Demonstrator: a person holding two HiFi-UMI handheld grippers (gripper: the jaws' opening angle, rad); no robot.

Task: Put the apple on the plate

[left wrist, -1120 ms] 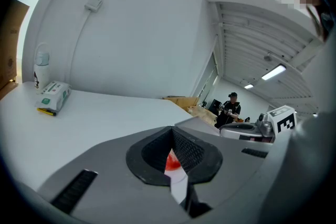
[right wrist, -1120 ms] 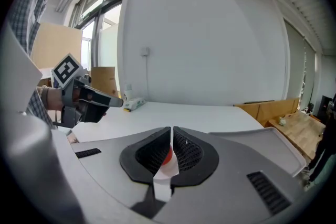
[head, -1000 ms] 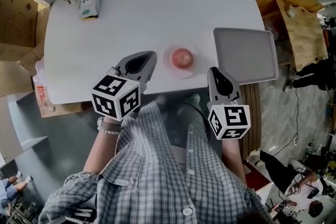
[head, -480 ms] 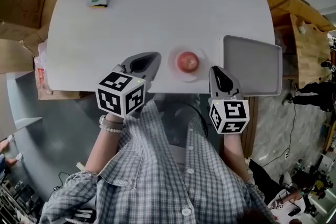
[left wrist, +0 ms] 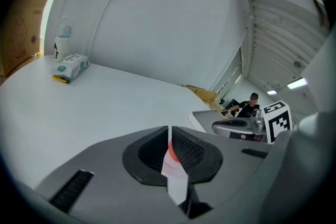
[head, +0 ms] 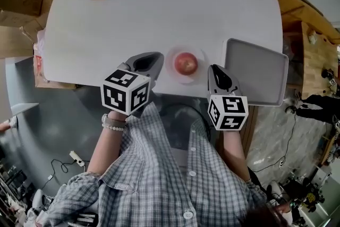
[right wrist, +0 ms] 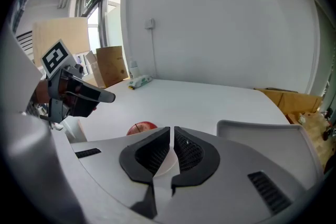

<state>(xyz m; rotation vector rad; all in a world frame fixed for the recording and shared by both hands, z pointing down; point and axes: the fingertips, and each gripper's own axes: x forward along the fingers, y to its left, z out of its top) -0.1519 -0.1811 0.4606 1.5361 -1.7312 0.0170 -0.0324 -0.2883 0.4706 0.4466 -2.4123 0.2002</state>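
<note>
Apple [head: 185,63] is sitting on the small plate [head: 169,62] near the desk's [head: 159,8] front edge, lying midway between the left gripper [head: 153,59] and right gripper [head: 214,69], both hovering just beside it with jaws closed together, gripping nothing.

Head view: steeply down over table [head: 159,8]. Gripper views: low at near edge, looking across. All share apple [head: 186,63].

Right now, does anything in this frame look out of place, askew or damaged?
Only the grey tray: it appears to overhang the table's near right corner. Otherwise nothing stands out: the apple sits on its plate, with the left gripper and right gripper either side, fingers closed on nothing.
</note>
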